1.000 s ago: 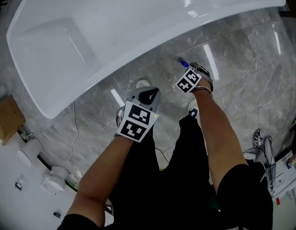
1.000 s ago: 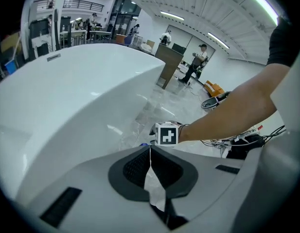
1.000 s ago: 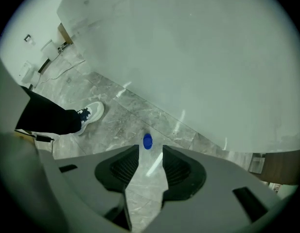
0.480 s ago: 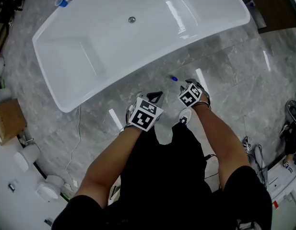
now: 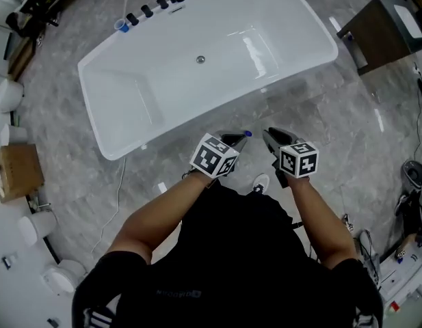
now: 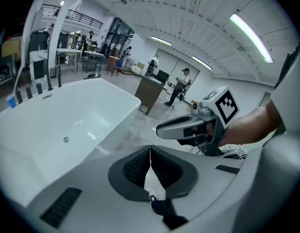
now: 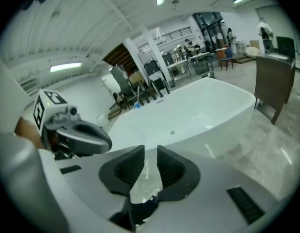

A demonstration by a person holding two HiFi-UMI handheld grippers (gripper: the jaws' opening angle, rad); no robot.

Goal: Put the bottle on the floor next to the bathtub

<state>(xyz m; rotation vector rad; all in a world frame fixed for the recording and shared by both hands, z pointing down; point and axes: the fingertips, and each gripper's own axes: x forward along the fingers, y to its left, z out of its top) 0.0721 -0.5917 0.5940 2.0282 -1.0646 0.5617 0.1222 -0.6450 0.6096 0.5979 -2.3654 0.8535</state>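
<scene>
Both grippers are higher than before. Left gripper (image 5: 236,141) pinched closed, empty; right gripper (image 5: 269,135) just narrowed to a slim empty gap. Only the head view shows the bottle (image 5: 247,134) — on the floor (image 5: 320,135), five o'clock of the bathtub (image 5: 217,80).

Below you: bathtub (image 5: 217,53) glossy white, smooth. Floor (image 5: 334,135) polished grey marble-look tile, reflective. Your right gripper (image 7: 150,161): matt grey plastic shell, black ribbed pads (image 7: 129,167). Box (image 5: 19,173) at floor's left edge: matt brown cardboard.
</scene>
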